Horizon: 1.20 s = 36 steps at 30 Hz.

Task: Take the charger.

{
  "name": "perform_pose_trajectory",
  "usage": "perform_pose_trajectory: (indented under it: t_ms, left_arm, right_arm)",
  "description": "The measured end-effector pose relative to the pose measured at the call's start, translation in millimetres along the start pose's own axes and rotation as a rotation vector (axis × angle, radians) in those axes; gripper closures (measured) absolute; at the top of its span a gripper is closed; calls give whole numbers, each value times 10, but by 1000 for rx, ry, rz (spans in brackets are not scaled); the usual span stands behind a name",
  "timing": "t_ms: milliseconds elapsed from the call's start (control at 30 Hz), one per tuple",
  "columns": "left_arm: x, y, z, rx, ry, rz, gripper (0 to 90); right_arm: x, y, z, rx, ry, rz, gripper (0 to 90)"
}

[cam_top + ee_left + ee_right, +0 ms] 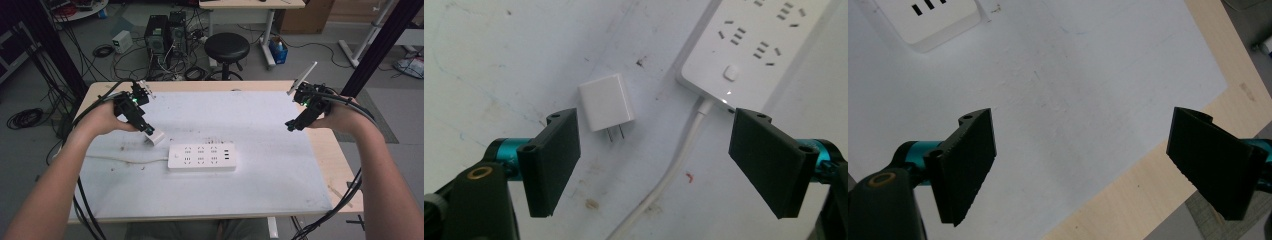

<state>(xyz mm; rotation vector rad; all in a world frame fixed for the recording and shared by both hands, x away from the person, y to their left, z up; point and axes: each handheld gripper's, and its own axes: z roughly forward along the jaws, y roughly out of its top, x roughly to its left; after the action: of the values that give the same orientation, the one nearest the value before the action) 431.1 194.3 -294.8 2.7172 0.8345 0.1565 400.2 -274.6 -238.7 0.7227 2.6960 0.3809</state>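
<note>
Charger (605,101) lies beyond left gripper (654,155), jaws released | right gripper (1088,165) jaws released

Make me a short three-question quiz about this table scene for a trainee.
1. True or false: the left gripper has its jaws shut on the white charger plug.
2. Which lies nearer the charger plug: (a) the power strip or (b) the right gripper?
3. What surface lies under the right gripper's open jaws?

Key: 1. False, the jaws stand open and the plug lies free on the mat. 2. (a). 3. The white mat, near the wooden table edge.
</note>
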Motion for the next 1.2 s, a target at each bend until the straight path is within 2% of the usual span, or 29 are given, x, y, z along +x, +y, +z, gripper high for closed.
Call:
perform_pose_trajectory:
  t_ms: [33, 67, 100, 167, 333, 400, 633, 800, 833, 900, 967, 1000, 1100, 1167, 1200]
  left_arm:
    - [36, 20, 137, 25, 6, -7, 209]
    - [36, 20, 137, 25, 6, -7, 209]
    - [79, 42, 293, 52, 0, -36, 210]
    - [111, 53, 388, 72, 2, -49, 210]
    - [204, 57, 685, 130, 12, -122, 210]
    - [238, 54, 762, 139, 15, -136, 226]
    - [293, 44, 977, 169, 7, -161, 254]
    - [297, 47, 1050, 187, 25, -163, 285]
    - [311, 43, 1095, 203, 41, -168, 301]
    - [322, 43, 1111, 214, 50, -168, 304]
    - [331, 41, 1144, 208, 42, -179, 377]
    - [339, 43, 1152, 211, 46, -172, 384]
    - [350, 49, 1184, 210, 39, -187, 408]
    - [350, 53, 1180, 213, 41, -186, 419]
    - [350, 53, 1175, 218, 45, -172, 423]
  right_arm:
    - [-3, -7, 5, -4, 3, 2, 118]
    - [-2, -22, 16, -1, 2, 8, 119]
    - [-2, -31, 25, -3, 4, 16, 118]
    - [-5, -41, 32, -4, 6, 15, 118]
    - [-7, -73, 51, -7, 7, 26, 118]
    - [-10, -91, 51, -10, 7, 33, 118]
    - [-21, -129, 68, -6, 10, 54, 119]
    - [-29, -123, 85, -11, 12, 46, 118]
    - [-21, -118, 96, -11, 14, 50, 119]
    - [-23, -121, 105, -16, 18, 45, 118]
    - [-15, -123, 114, -11, 18, 53, 119]
    - [-19, -128, 120, -16, 20, 50, 119]
    - [-15, -141, 123, -11, 21, 56, 119]
    - [-22, -154, 121, -14, 21, 55, 119]
    - [-24, -160, 122, -18, 23, 59, 119]
